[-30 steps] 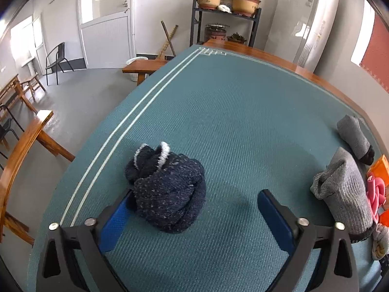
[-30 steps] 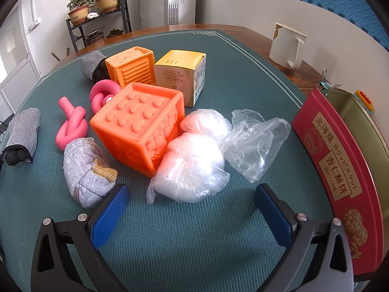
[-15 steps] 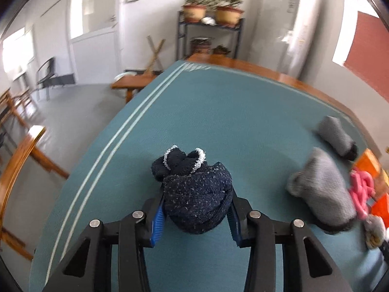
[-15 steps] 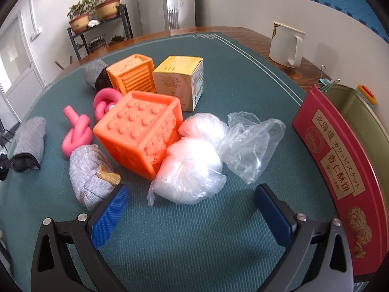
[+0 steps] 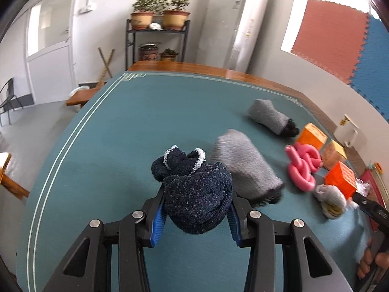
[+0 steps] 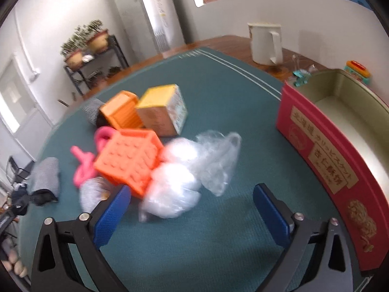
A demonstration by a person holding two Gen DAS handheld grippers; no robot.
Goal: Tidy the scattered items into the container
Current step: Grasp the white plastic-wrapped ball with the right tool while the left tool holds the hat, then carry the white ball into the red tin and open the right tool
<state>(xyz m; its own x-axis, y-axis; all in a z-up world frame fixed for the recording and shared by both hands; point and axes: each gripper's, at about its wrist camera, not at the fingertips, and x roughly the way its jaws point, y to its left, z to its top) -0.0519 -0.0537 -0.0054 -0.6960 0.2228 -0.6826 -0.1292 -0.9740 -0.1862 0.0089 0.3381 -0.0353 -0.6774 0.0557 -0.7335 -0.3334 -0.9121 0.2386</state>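
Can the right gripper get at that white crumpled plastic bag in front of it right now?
Probably yes. The right gripper has its jaws wide, just starting to close with nothing between them, and the white crumpled plastic bag lies just ahead on the green mat. The orange studded cube crowds its left side.

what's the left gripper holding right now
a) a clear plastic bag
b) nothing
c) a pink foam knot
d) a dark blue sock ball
d: in the left wrist view the left gripper has its blue fingers pressed against both sides of the dark blue sock ball, while the pink foam knot lies on the mat off to the right.
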